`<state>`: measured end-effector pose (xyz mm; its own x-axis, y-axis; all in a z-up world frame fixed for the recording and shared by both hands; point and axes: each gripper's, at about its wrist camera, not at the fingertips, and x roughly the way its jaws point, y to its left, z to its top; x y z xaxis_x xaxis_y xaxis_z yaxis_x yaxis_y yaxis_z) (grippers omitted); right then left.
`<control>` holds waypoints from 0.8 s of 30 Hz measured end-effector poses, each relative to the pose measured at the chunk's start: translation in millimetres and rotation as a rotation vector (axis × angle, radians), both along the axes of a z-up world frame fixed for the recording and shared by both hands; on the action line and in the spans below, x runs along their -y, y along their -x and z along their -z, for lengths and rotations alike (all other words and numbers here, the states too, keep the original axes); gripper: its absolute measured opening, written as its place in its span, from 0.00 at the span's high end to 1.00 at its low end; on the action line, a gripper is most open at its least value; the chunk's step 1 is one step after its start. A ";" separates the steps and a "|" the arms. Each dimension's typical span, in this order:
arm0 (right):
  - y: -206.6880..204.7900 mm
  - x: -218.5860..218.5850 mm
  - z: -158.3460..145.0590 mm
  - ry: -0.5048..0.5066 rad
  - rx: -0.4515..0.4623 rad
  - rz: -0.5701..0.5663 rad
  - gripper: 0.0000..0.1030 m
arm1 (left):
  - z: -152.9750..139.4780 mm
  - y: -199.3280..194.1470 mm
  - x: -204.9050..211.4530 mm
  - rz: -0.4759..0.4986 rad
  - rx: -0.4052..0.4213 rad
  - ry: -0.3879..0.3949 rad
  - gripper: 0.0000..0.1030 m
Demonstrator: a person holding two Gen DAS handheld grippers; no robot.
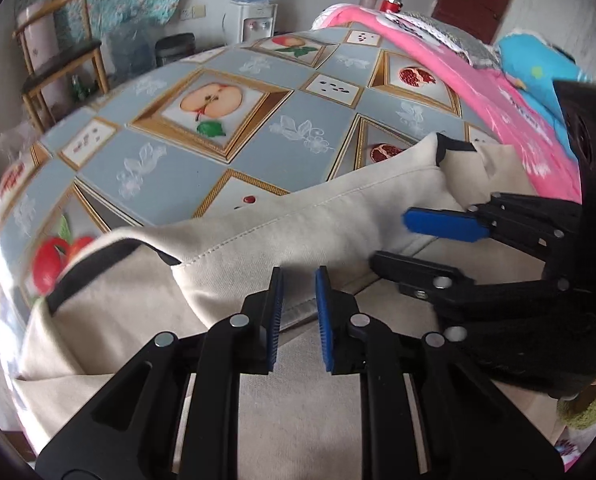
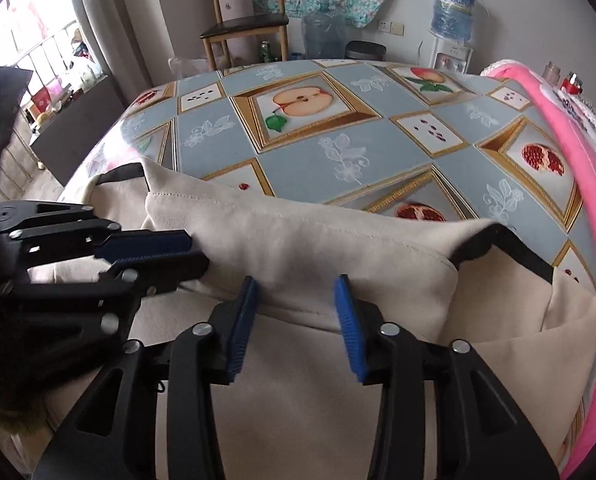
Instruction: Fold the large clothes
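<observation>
A cream garment with black trim (image 1: 258, 248) lies on the near part of the table, its far part folded over toward me; it also shows in the right wrist view (image 2: 298, 236). My left gripper (image 1: 299, 278) is open just above the garment's folded hem, holding nothing. My right gripper (image 2: 296, 286) is open over the same fold, empty. In the left wrist view the right gripper (image 1: 390, 236) sits to the right, jaws apart. In the right wrist view the left gripper (image 2: 196, 250) sits at the left against the fold.
The table wears a blue-grey fruit-print cloth (image 2: 338, 140). A pink cloth (image 2: 578, 168) lies along the right side, also in the left wrist view (image 1: 478, 80), with a blue cloth (image 1: 538, 64) beyond. A wooden chair (image 2: 246, 20) and water dispenser (image 2: 452, 24) stand behind.
</observation>
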<state>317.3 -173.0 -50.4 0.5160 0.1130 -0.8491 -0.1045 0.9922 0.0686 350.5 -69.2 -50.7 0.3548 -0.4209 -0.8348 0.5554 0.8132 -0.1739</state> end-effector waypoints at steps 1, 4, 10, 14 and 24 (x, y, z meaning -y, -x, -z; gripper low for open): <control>0.0 1.9 -0.9 0.004 -0.004 0.001 0.61 | 0.6 -0.5 -0.7 -0.002 -0.005 0.008 0.84; 1.0 9.7 -10.1 0.020 0.012 0.030 0.61 | 1.5 -0.3 0.2 0.004 0.000 0.003 0.84; -4.8 29.1 2.0 0.027 -0.005 0.079 0.61 | 2.4 -0.2 2.9 0.010 0.009 -0.008 0.84; -0.4 31.6 -10.3 0.009 -0.025 0.095 0.61 | -1.9 0.1 1.3 -0.011 0.000 -0.022 0.84; 108.7 43.2 -110.3 -0.095 0.128 0.052 0.26 | -88.9 70.3 -80.9 -0.138 0.116 0.051 0.58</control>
